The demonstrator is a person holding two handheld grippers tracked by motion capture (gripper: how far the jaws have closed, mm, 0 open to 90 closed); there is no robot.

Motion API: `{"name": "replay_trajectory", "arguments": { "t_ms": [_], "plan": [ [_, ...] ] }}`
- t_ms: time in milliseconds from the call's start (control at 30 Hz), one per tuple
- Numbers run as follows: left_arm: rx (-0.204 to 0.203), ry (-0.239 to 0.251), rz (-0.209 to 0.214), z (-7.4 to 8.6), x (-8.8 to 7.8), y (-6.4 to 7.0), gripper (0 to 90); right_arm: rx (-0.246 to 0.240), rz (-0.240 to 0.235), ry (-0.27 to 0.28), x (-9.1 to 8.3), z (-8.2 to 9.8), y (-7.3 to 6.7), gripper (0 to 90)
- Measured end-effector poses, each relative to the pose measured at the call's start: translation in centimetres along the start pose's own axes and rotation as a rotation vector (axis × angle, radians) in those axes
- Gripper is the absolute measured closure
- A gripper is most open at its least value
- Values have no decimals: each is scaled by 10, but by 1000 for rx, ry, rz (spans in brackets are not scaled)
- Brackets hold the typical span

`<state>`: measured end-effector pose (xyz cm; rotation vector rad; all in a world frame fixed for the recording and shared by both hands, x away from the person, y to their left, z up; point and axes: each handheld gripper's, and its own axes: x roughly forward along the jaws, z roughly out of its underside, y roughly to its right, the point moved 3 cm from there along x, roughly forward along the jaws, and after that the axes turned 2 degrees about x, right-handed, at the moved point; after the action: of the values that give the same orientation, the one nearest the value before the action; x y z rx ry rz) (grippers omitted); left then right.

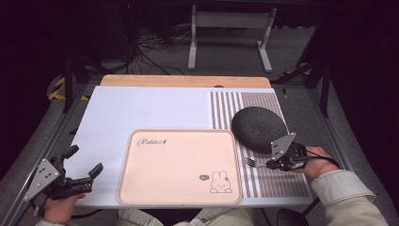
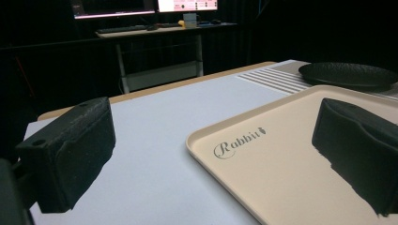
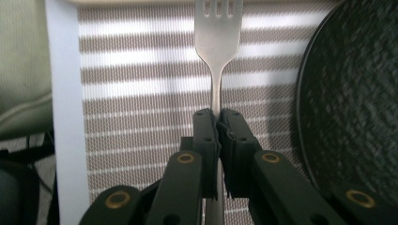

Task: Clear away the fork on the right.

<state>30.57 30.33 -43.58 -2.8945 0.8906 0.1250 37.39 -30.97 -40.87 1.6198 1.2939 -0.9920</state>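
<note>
A metal fork (image 3: 217,51) lies over the striped placemat (image 3: 141,93), tines toward the tray, and my right gripper (image 3: 218,115) is shut on its handle. From above, the fork (image 1: 252,163) sticks out left of the right gripper (image 1: 272,165), just below the dark round plate (image 1: 258,128). A beige tray (image 1: 179,165) with a rabbit drawing sits at the front centre. My left gripper (image 1: 84,165) is open at the table's front left corner, nothing between its fingers (image 2: 70,150); the tray (image 2: 263,164) lies partly between them in the left gripper view.
A white mat (image 1: 141,113) covers the table left of the striped placemat (image 1: 277,179). The dark plate (image 2: 347,75) sits at the far right in the left gripper view. A metal stand (image 1: 230,33) and cables lie on the floor beyond the table. A desk with monitors (image 2: 155,18) stands farther off.
</note>
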Motion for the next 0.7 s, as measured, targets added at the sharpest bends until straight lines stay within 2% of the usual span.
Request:
{"name": "replay_trajectory", "arguments": {
  "t_ms": [167,200,267,367,467,700],
  "plan": [
    [0,1,1,0,0,0,6,37,45,80,-12,-14,-6,856],
    [0,1,1,0,0,0,6,37,45,80,-12,-14,-6,856],
    [3,0,3,0,0,0,6,58,53,150,-18,-20,-9,856],
    [-1,1,3,0,0,0,6,100,80,197,-24,-28,-12,856],
    [-1,1,3,0,0,0,6,143,119,213,-27,-36,-14,856],
    [2,0,7,0,0,0,7,224,159,240,-29,-51,-17,856]
  ]
}}
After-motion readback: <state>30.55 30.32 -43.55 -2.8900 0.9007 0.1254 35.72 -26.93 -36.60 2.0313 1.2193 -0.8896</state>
